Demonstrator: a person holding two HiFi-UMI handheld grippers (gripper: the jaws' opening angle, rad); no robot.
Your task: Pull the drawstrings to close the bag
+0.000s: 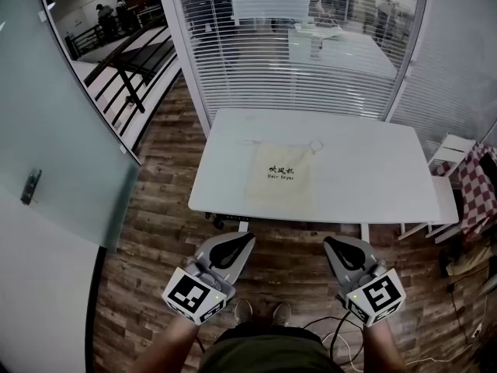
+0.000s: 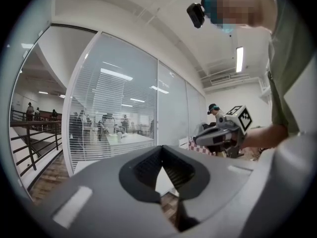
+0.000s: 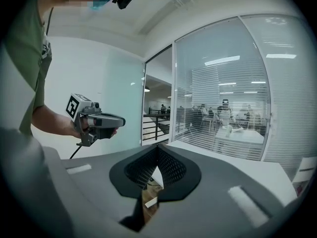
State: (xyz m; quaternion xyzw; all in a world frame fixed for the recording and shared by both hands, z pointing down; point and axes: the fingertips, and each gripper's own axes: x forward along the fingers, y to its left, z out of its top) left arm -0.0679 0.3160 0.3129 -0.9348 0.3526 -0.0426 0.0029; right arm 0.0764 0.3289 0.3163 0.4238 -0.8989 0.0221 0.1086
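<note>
A cream drawstring bag (image 1: pixel 281 176) with dark print lies flat in the middle of the white table (image 1: pixel 373 177). Its thin cords trail off the top edge, with a small loop (image 1: pixel 314 146) at the upper right. My left gripper (image 1: pixel 247 239) and right gripper (image 1: pixel 331 243) hover side by side over the wooden floor, well short of the table's near edge. Both are shut with nothing between the jaws. In the left gripper view its jaws (image 2: pixel 162 148) meet at the tip, and the right gripper (image 2: pixel 197 140) shows beyond. The right gripper view shows the same closed jaws (image 3: pixel 158 148).
A glass wall with blinds (image 1: pixel 303 45) stands behind the table. A frosted glass door (image 1: pixel 54 146) and a stair railing (image 1: pixel 128 61) are at the left. A white stool (image 1: pixel 446 200) and a checked cloth (image 1: pixel 477 189) sit at the table's right end. Cables (image 1: pixel 342 336) lie by my feet.
</note>
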